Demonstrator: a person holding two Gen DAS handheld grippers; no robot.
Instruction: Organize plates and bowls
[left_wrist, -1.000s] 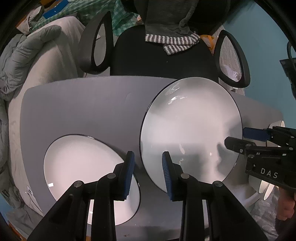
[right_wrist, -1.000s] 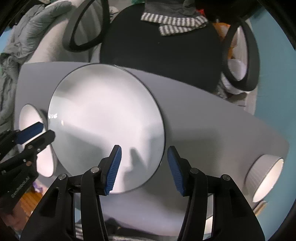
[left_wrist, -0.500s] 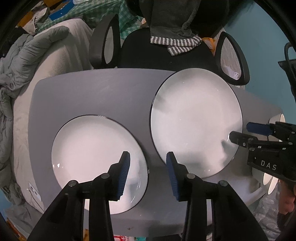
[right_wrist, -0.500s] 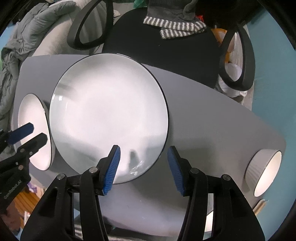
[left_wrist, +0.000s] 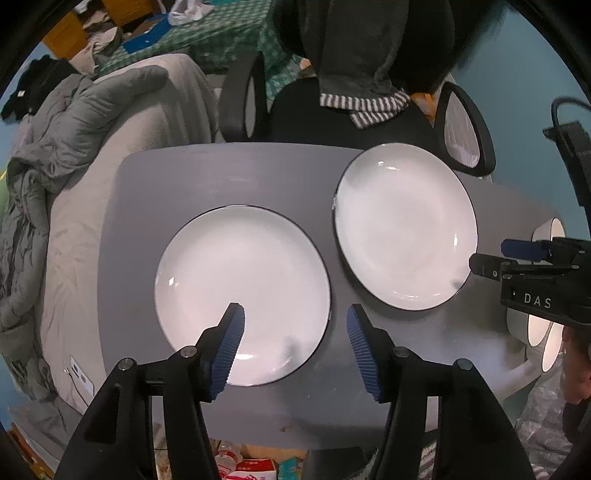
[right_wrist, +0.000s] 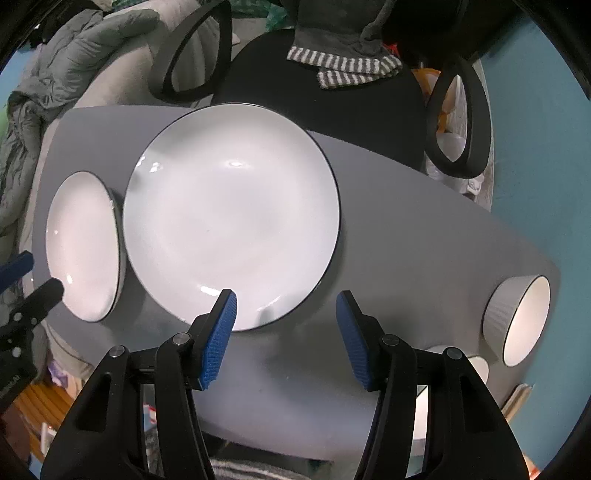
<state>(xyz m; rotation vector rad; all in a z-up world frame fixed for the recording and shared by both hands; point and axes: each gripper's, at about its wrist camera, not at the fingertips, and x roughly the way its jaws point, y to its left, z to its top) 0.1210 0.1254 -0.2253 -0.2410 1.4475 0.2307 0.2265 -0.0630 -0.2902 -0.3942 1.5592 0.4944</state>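
Two white plates with thin black rims lie side by side on the grey table (left_wrist: 221, 177). In the left wrist view the left plate (left_wrist: 242, 295) sits under my left gripper (left_wrist: 293, 314). Its jaws are opening, with nothing between the pads and the plate's right rim far below. The right plate (left_wrist: 404, 225) lies flat beside it. My right gripper (right_wrist: 286, 299) hovers open over the near rim of that plate (right_wrist: 231, 210), holding nothing. A ribbed white bowl (right_wrist: 517, 317) stands at the table's right end, with other bowls (right_wrist: 476, 365) partly hidden below it.
A black office chair (left_wrist: 351, 118) with loop armrests stands behind the table, a grey garment with striped cuffs (left_wrist: 369, 107) draped over it. A grey duvet (left_wrist: 74, 147) is heaped at the left. A teal wall (right_wrist: 535, 166) closes the right side. Clutter lies below the table's near edge.
Both grippers have risen, so the plates look smaller. My left gripper's jaws have spread much wider, and the left plate has come under it. The right jaws are unchanged.
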